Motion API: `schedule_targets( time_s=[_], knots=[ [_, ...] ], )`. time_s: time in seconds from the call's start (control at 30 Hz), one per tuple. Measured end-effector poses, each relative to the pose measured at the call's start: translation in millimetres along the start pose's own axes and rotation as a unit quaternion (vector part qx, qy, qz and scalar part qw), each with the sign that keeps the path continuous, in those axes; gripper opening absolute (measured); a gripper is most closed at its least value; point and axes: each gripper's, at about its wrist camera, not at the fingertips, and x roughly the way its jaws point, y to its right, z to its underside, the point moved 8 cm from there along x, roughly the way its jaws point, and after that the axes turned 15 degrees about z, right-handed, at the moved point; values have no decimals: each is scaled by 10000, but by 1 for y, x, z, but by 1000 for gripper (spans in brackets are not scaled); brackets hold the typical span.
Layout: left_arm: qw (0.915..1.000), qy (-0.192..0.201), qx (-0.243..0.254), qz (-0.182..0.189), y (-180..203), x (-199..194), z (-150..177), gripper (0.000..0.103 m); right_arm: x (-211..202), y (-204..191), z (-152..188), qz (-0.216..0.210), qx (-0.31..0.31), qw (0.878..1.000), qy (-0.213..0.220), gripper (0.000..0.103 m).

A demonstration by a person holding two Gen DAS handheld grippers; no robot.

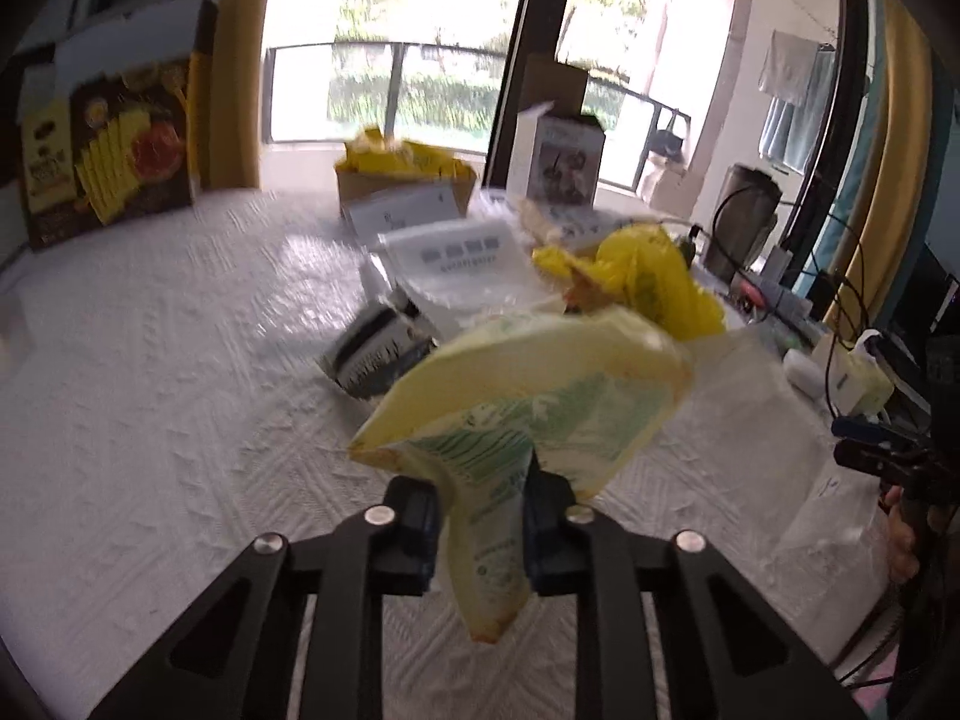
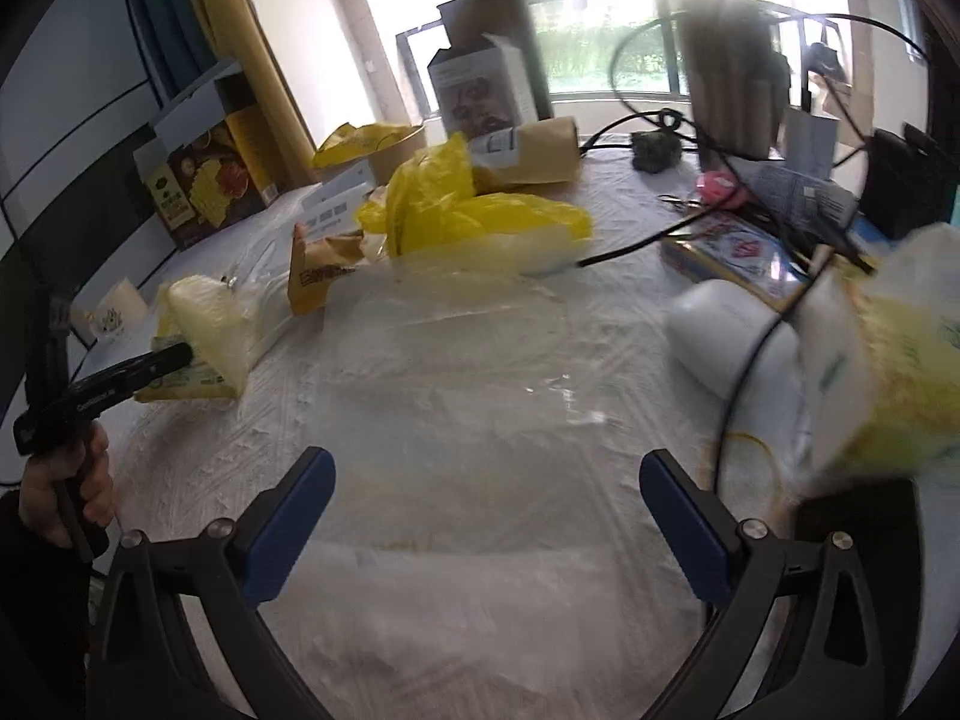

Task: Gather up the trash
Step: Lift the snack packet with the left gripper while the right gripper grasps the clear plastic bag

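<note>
The left gripper [image 1: 480, 534] pinches one pale yellow wrapper with green print [image 1: 528, 396], its jaws nearly closed on the wrapper's lower part; the wrapper stands up from the pads toward twelve o'clock, above the white tablecloth [image 1: 150, 390]. The right gripper [image 2: 486, 516] has its two blue pads spread wide with nothing between them, over a clear plastic sheet [image 2: 456, 324]. At eleven o'clock from it lies one crumpled yellow plastic bag [image 2: 468, 210]; two printed boxes stand behind.
</note>
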Motion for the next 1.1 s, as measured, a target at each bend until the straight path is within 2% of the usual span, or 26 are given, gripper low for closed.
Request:
schedule_targets(
  time_s=[0.13, 0.27, 0.47, 0.6, 0.77, 0.97, 1.1],
  knots=[
    [9995, 286, 97, -20, 14, -30, 0, 16, 1, -1, 13, -70, 58, 9998, -201, 101],
    [9987, 510, 13, 47, 25, -55, 8, 14, -10, 0, 24, -211, 269, 9993, -162, 101],
    [9980, 623, 56, 55, 46, -77, 27, 13, -28, -5, 43, -324, 334, 9989, -100, 101],
    [9973, 716, -11, 143, 53, -90, 35, 13, -36, -13, 51, -577, 485, 9971, -118, 101],
    [9964, 838, 10, 89, 56, -106, 38, 13, -29, -26, 35, -895, 839, 9924, -40, 100],
    [9950, 990, -71, 130, 54, -125, 42, 13, -9, -24, 16, -973, 1542, 9831, -136, 100],
    [9937, 1104, -142, 104, 51, -137, 45, 13, -11, -15, 9, -1025, 1969, 9750, -117, 100]
  ],
)
